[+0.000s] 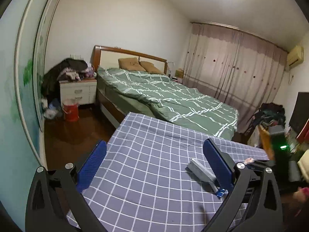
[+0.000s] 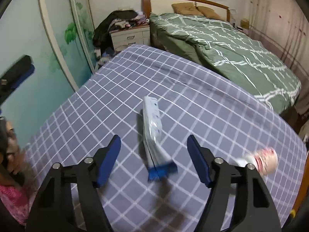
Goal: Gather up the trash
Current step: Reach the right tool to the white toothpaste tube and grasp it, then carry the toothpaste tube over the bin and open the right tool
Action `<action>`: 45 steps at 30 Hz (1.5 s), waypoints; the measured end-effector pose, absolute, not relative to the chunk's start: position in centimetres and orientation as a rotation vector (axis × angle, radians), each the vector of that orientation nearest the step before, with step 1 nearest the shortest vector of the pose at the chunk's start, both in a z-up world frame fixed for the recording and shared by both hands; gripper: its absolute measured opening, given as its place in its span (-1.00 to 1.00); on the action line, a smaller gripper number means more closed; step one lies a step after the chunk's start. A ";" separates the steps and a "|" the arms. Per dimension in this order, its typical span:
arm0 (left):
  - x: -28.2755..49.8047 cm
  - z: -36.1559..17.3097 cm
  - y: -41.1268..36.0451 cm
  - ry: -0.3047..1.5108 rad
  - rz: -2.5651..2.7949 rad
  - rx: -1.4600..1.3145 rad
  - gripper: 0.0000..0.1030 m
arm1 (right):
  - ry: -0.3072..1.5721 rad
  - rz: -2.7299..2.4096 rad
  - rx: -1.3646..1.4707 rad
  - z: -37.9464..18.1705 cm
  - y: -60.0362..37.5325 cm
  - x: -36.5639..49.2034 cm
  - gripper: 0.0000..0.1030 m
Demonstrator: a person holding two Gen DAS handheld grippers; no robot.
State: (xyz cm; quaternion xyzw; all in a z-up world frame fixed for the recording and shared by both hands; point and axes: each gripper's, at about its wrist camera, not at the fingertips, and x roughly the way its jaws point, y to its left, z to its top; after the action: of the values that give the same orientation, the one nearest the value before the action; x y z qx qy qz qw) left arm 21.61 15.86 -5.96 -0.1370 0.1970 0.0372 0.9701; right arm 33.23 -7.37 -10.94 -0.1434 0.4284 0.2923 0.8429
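A flattened silver-white tube or wrapper with a blue end [image 2: 153,133] lies on the blue checked tablecloth [image 2: 193,100]. My right gripper [image 2: 154,147] is open above it, the fingers on either side, not touching. A red-and-white crumpled wrapper [image 2: 265,160] lies right of the right finger. In the left wrist view the same tube [image 1: 202,171] lies beside the right finger [image 1: 216,162] of my open, empty left gripper [image 1: 154,150]. The red-white wrapper [image 1: 249,160] shows just behind that finger. The image is blurred by motion.
A red bin [image 1: 70,111] with a bag stands on the floor by a white nightstand [image 1: 77,90] piled with clothes. A bed with a green quilt [image 1: 173,96] lies beyond the table. Clutter [image 1: 270,116] stands at the right. My left gripper shows in the right wrist view [image 2: 17,75].
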 end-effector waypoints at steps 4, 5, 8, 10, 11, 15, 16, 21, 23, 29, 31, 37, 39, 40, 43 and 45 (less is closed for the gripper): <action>21.8 -6.2 15.9 0.408 0.069 -0.291 0.91 | 0.928 0.591 -0.339 -12.4 -5.8 35.1 0.25; 21.9 -6.2 15.8 0.408 0.068 -0.291 0.91 | 0.934 0.585 -0.341 -12.7 -5.5 35.5 0.25; 21.8 -6.2 15.6 0.411 0.063 -0.288 0.91 | 0.950 0.578 -0.343 -13.5 -5.0 36.2 0.17; 21.8 -6.3 15.6 0.414 0.059 -0.289 0.91 | 0.964 0.570 -0.345 -14.0 -4.7 36.5 0.02; 21.9 -6.3 15.5 0.416 0.056 -0.289 0.91 | 0.971 0.567 -0.341 -14.2 -4.7 36.7 -0.04; 22.0 -6.4 15.4 0.422 0.051 -0.288 0.91 | 0.977 0.564 -0.322 -14.5 -5.2 36.9 -0.51; 22.0 -6.4 15.3 0.424 0.051 -0.285 0.91 | 0.976 0.564 -0.314 -14.5 -5.4 36.8 -0.51; 22.3 -6.7 15.1 0.433 0.050 -0.277 0.91 | 0.949 0.579 -0.252 -13.3 -7.2 35.6 -0.51; 22.4 -6.7 15.0 0.435 0.048 -0.273 0.91 | 0.933 0.589 -0.213 -12.3 -8.3 34.8 -0.51; 22.6 -6.9 14.7 0.442 0.041 -0.262 0.90 | 0.875 0.566 -0.114 -9.4 -12.8 32.0 -0.51; 22.7 -7.0 14.6 0.446 0.037 -0.258 0.90 | 0.844 0.529 -0.088 -8.4 -15.3 31.0 -0.51; 23.0 -7.3 13.8 0.459 0.025 -0.238 0.91 | 0.766 0.330 -0.019 -6.7 -24.4 28.6 -0.51; 23.1 -7.3 13.7 0.463 0.024 -0.232 0.91 | 0.764 0.248 0.017 -6.9 -28.0 28.2 -0.51; 23.2 -7.4 13.6 0.466 0.022 -0.228 0.91 | 0.766 0.196 0.037 -7.2 -30.1 28.0 -0.51; 23.3 -7.5 13.3 0.472 0.015 -0.218 0.91 | 0.789 0.049 0.107 -8.5 -36.4 27.5 -0.51; 23.3 -7.6 13.1 0.474 0.010 -0.210 0.91 | 0.809 -0.042 0.143 -9.7 -40.1 26.9 -0.51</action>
State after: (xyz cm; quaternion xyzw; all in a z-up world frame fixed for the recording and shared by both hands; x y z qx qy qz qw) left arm 23.31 13.08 -7.61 -0.1040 0.2341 0.0047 0.9666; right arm 26.86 -40.12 -9.72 0.0696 0.3930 -0.0203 0.9167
